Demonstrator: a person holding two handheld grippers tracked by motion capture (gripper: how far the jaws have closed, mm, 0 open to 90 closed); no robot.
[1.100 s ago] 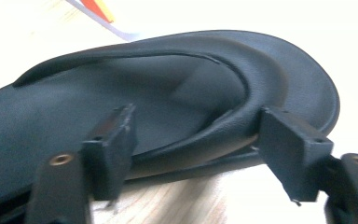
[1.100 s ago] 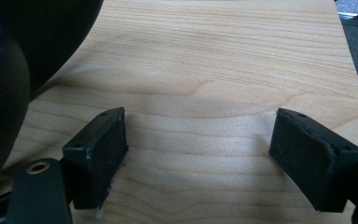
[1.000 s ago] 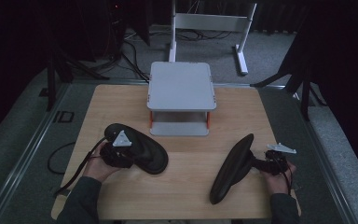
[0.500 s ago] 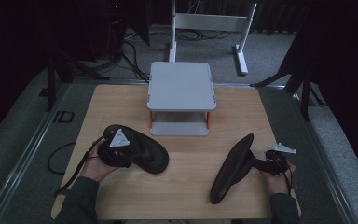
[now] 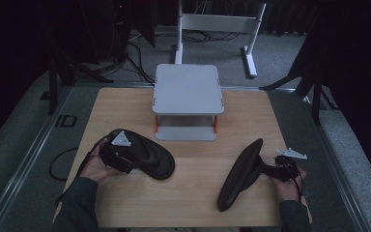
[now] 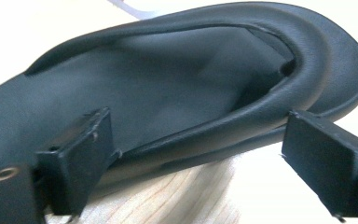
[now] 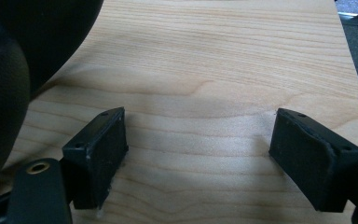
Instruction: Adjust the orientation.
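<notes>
While the left gripper (image 5: pixel 125 157) has just been opening, its fingers (image 6: pixel 81 154) stand spread around the rim of the flat black rubber sandal (image 5: pixel 149 155) on the wooden worktop (image 5: pixel 125 111), no longer pinching it. The right gripper (image 7: pixel 200 158) holds its fingers spread over bare wood, beside a second black sandal (image 5: pixel 239 175) tilted on edge; its toe end is cut off in the right gripper view.

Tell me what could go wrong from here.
The right slipper stands on edge near the front of the table, with the open right tongs beside it: it may topple. The left tongs have just been opening, with the left slipper between the jaws, unpressed; pulling back askew could drag it.
</notes>
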